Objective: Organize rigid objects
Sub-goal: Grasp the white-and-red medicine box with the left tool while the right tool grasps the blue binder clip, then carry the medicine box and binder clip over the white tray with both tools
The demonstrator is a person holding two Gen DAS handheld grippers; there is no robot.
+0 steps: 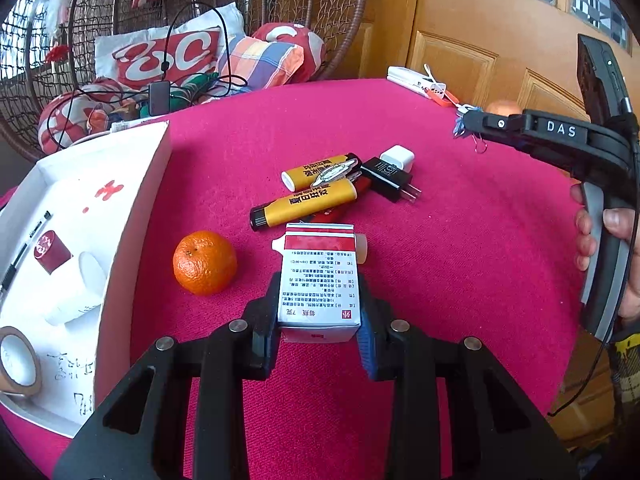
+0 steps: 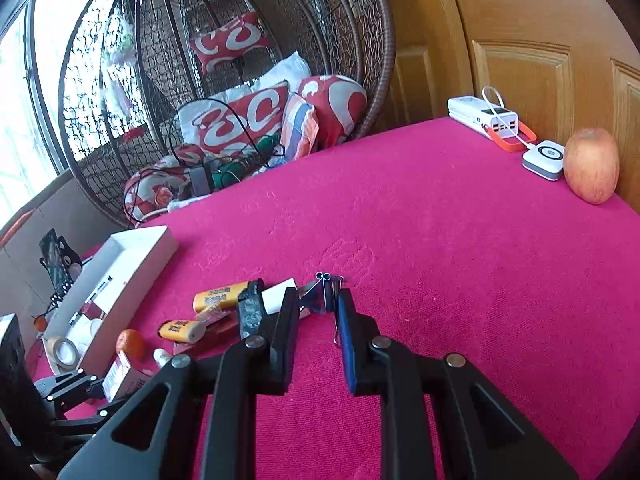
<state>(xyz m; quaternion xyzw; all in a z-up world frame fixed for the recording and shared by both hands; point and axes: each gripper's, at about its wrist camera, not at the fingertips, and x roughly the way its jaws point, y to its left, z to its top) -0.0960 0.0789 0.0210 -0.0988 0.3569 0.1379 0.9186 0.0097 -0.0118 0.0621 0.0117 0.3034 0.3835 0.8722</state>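
Magenta cloth: we see it covering the table (image 1: 460, 260).
Left hand-held gripper (image 1: 320, 316): we read it clamped on the box (image 1: 319, 280), pads on both sides; box just beside the orange (image 1: 204, 262).
Right hand-held gripper (image 2: 318, 304): clenched on a binder clip (image 2: 324, 294), held above the cloth.
Tray (image 1: 136, 216): white, left of the orange; inside we see tape (image 1: 18, 360), a pen (image 1: 24, 248), a red-capped item.
Pile: two yellow tubes (image 1: 308, 200), black plug (image 1: 390, 178), white charger (image 1: 397, 158), behind the box.
Far edge: apple (image 2: 591, 165), power bank (image 2: 482, 116).
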